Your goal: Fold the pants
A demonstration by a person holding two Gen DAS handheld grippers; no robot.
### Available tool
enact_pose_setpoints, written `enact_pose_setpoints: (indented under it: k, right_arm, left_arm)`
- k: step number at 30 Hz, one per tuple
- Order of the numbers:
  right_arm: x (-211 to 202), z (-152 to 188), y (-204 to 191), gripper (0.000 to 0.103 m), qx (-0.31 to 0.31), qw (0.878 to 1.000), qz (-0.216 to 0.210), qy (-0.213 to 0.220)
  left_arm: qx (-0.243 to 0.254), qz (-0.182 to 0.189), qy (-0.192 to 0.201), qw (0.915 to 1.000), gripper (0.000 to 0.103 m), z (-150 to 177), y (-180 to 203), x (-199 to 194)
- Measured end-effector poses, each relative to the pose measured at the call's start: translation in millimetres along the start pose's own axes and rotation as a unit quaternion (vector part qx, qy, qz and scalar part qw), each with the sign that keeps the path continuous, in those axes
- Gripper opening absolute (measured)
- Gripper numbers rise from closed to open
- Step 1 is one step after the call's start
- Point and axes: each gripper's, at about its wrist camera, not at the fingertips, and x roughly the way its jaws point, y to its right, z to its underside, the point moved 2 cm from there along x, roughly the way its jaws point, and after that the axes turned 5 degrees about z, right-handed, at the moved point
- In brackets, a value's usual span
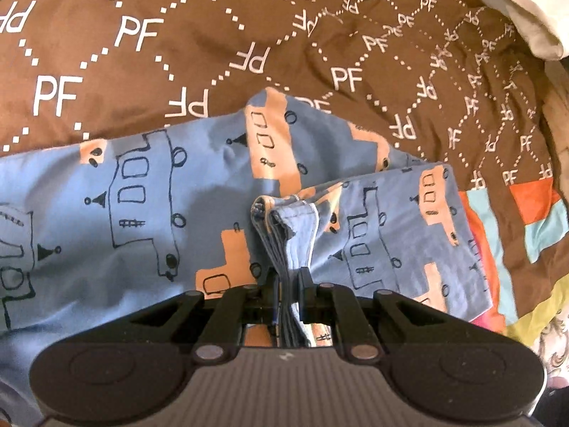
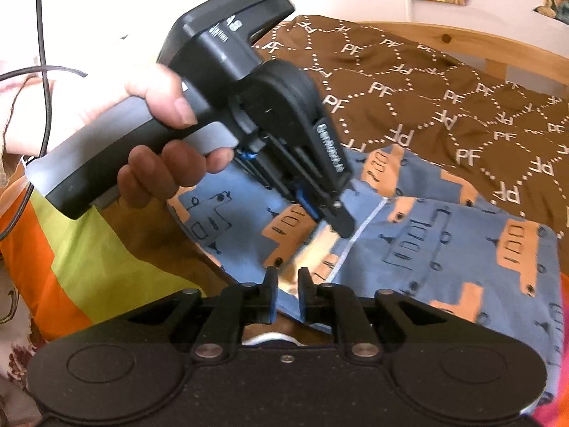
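Pants: blue cotton pants (image 1: 149,192) printed with black-outlined and orange trucks, spread on the bed, partly folded, one bunched layer doubled back over the rest; seen from the other side as well (image 2: 444,249).
Folded edge: stacked hem layers (image 1: 284,235) with a white stitched seam, rising into the left gripper.
Left gripper: black two-finger left gripper (image 1: 287,277), clamped on the bunched hem layers, pointing steeply down; seen from the right wrist (image 2: 338,220) with its tip down on the fabric.
Left hand: bare hand (image 2: 156,121) wrapped round the grey-and-black handle, index finger on the trigger.
Right gripper: black two-finger right gripper (image 2: 286,277), narrowly parted, blurred blue cloth showing in the gap; cannot tell whether the pads press on it.
Bedspread: brown bedspread (image 1: 142,35) with white "PF" letters and dotted diamonds, under the pants.
Patchwork: orange, turquoise and yellow-green blocks (image 1: 533,213) just beside the pants.
Bed frame: pale wooden rail (image 2: 462,39) behind the bedspread.
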Motion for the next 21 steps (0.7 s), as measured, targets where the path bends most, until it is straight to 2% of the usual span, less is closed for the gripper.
enact_pose_setpoints:
  k: [2,3,4,5,6,7,10,13,16,18,19,21]
  right_arm:
    - [-7,2,8,0.024,-0.004,1.0,0.022,0.001]
    - [-10,3,13,0.033,-0.008,0.999,0.038,0.001]
    - [-14,3,18,0.048,-0.014,0.998,0.055,0.003]
    - [-17,4,25,0.057,-0.02,0.997,0.078,0.005]
    - [-20,3,32,0.072,-0.028,0.994,0.102,0.008]
    - [-22,2,40,0.079,-0.036,0.991,0.128,0.012]
    - [-22,0,61,0.083,-0.067,0.977,0.201,0.01]
    - [-12,10,76,0.087,-0.117,0.964,0.236,-0.026]
    - [-8,30,88,0.098,-0.166,0.947,0.273,-0.029]
    - [-15,32,98,0.101,-0.154,0.945,0.289,-0.025]
    - [-20,31,102,0.101,-0.142,0.944,0.296,-0.018]
    - [-26,26,103,0.101,-0.139,0.939,0.313,0.008]
  left_arm:
    - [0.003,-0.002,0.003,1.0,0.017,1,1,1]
    - [0.01,-0.007,0.007,0.9999,0.021,2,2,0]
    - [0.017,-0.011,0.012,0.9997,0.025,4,4,-2]
    - [0.027,-0.017,0.016,0.9994,0.033,7,6,-4]
    - [0.034,-0.023,0.019,0.999,0.04,10,8,-5]
    - [0.039,-0.029,0.024,0.9985,0.043,13,10,-6]
    - [0.05,-0.058,0.04,0.9962,0.046,24,19,-4]
    - [0.065,-0.089,0.061,0.9921,0.049,34,26,0]
    - [0.09,-0.119,0.081,0.9855,0.059,43,31,3]
    - [0.089,-0.132,0.088,0.9834,0.067,44,31,2]
    - [0.083,-0.139,0.088,0.9829,0.067,44,31,-1]
    - [0.068,-0.163,0.098,0.9795,0.075,44,31,-10]
